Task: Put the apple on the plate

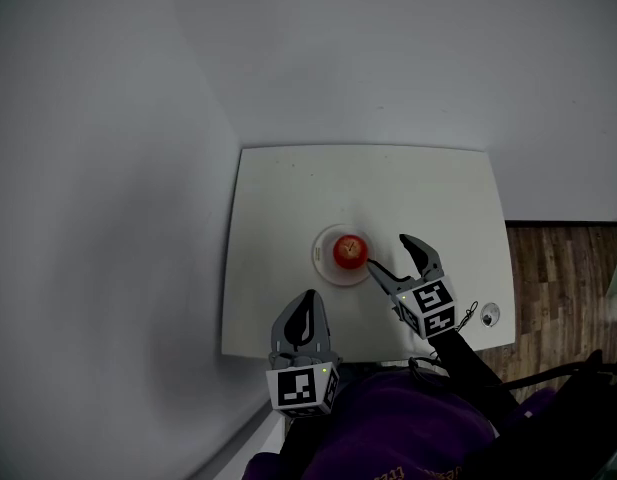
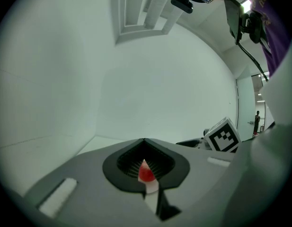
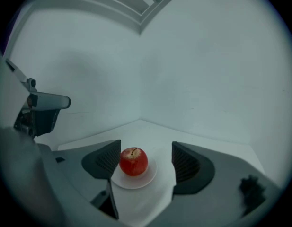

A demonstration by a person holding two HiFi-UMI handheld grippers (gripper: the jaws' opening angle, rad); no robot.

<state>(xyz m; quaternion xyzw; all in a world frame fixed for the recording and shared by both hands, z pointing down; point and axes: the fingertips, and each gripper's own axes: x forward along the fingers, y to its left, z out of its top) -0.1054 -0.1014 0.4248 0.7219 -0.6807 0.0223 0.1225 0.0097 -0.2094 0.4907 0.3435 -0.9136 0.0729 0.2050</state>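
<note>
While smooth, round apple (image 1: 350,251) on plate (image 1: 321,264)

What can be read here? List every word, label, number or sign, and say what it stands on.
No word or number reads clearly.
Purple garment: yellow print at the picture's lower edge, too blurred to read.
Left tongs, right tongs: their cubes bear black-and-white square markers, no letters.
</note>
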